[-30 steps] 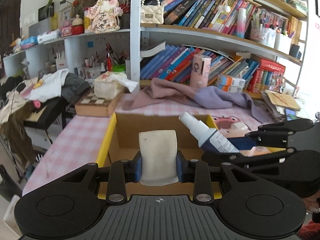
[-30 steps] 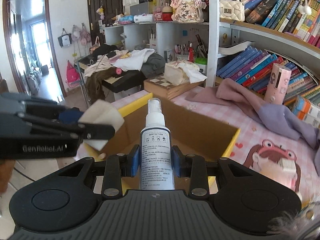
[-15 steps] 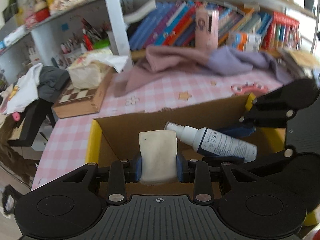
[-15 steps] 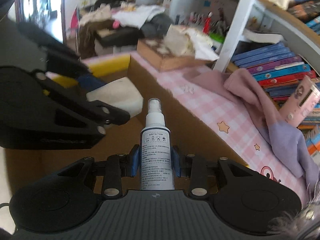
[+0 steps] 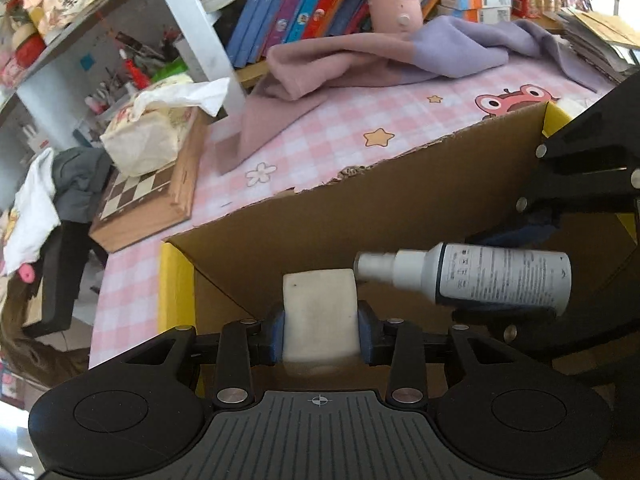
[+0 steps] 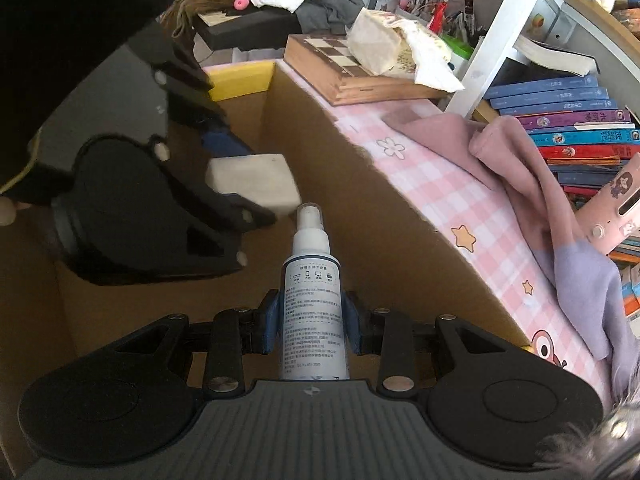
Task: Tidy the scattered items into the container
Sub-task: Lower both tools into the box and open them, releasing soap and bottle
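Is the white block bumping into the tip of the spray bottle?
Cannot tell. In the left wrist view the spray bottle's nozzle meets the white block's edge, but the right wrist view only shows them overlapping, with no plain contact or gap.

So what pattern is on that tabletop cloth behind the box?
Pink and white checks with stars and flowers on the tablecloth, clearest in the left wrist view.
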The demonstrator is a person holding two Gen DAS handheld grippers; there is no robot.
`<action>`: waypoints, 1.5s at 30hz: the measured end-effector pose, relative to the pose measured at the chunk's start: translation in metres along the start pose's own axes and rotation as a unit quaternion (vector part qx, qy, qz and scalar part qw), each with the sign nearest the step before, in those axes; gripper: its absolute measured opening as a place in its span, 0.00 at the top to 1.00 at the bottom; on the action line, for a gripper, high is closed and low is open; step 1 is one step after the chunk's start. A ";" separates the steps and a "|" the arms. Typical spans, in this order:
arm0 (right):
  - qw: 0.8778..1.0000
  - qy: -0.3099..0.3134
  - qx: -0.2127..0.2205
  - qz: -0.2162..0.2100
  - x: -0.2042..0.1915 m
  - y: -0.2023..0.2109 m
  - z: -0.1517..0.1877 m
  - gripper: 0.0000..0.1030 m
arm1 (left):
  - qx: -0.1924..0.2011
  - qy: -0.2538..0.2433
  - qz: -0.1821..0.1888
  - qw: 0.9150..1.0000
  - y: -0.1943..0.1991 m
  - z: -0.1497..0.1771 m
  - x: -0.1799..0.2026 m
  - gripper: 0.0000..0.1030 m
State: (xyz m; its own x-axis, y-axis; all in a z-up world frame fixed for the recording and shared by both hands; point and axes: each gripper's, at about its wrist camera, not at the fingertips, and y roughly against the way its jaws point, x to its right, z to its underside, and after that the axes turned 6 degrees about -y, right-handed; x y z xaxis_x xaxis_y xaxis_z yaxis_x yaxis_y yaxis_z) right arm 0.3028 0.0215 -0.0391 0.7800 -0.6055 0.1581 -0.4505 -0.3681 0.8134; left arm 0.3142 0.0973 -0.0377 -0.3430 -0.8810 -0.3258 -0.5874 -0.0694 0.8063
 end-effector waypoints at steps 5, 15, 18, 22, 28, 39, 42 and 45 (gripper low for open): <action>1.000 -0.020 0.000 -0.001 0.001 -0.001 -0.003 0.70 | -0.005 -0.028 -0.002 1.000 -0.007 -0.005 0.000 0.64; 0.999 -0.024 0.025 0.016 0.000 0.008 0.000 0.53 | -0.003 -0.053 -0.055 0.997 0.001 -0.008 0.010 0.29; 0.998 -0.034 0.043 0.016 0.001 0.018 0.002 0.45 | 0.011 -0.042 -0.059 0.997 0.016 -0.004 0.006 0.27; 0.996 -0.046 0.070 0.006 0.003 0.039 0.004 0.38 | 0.041 -0.015 -0.064 0.997 0.043 -0.002 0.001 0.24; 0.991 -0.050 0.124 0.021 -0.002 0.084 0.008 0.34 | 0.097 0.019 -0.098 0.990 0.090 0.002 0.006 0.22; 0.968 -0.070 0.235 0.053 -0.031 0.169 0.040 0.32 | 0.177 0.051 -0.124 0.975 0.179 0.029 0.017 0.12; 0.962 -0.079 0.253 0.064 -0.040 0.190 0.050 0.31 | 0.193 0.065 -0.118 0.972 0.199 0.042 0.022 0.09; 0.957 -0.086 0.269 0.072 -0.049 0.209 0.064 0.28 | 0.204 0.072 -0.119 0.969 0.217 0.055 0.032 0.08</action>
State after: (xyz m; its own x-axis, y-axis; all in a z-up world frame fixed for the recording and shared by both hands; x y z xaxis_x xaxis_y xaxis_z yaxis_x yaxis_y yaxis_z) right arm 0.1427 -0.0708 0.0872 0.6310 -0.7673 0.1144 -0.7421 -0.5539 0.3775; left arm 0.1354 0.0796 0.0995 -0.0728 -0.9211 -0.3824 -0.8881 -0.1146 0.4451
